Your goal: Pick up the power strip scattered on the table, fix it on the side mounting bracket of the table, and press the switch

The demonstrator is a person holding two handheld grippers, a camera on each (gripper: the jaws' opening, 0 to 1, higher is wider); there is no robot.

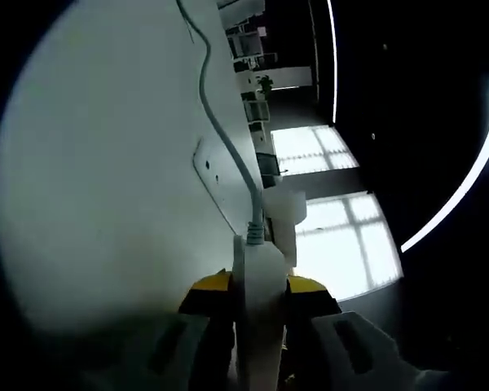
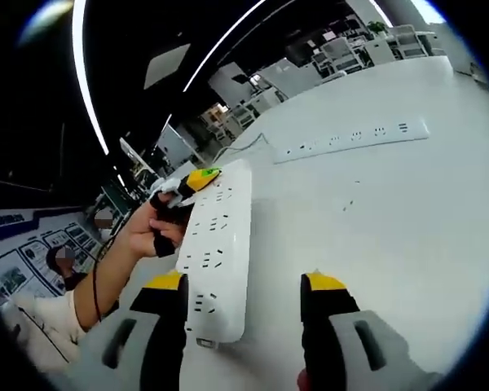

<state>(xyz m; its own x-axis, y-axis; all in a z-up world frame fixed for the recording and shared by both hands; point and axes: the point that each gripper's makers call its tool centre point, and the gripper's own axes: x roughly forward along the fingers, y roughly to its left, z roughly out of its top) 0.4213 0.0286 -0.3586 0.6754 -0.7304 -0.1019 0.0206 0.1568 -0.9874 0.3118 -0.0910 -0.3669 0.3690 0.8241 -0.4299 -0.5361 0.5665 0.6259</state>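
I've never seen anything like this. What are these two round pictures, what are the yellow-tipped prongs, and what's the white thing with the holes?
No robot here: a person holds a two-jaw gripper in each hand, and a fisheye camera rides on each one, looking out along its jaws.

In the left gripper view, the left gripper is clamped on the end of a white power strip, whose cable runs off across the white table.

In the right gripper view, the right gripper is open, holding nothing. The same strip passes in front of its left jaw, with the person's hand and the left gripper at its far end. A second power strip lies farther back on the table.
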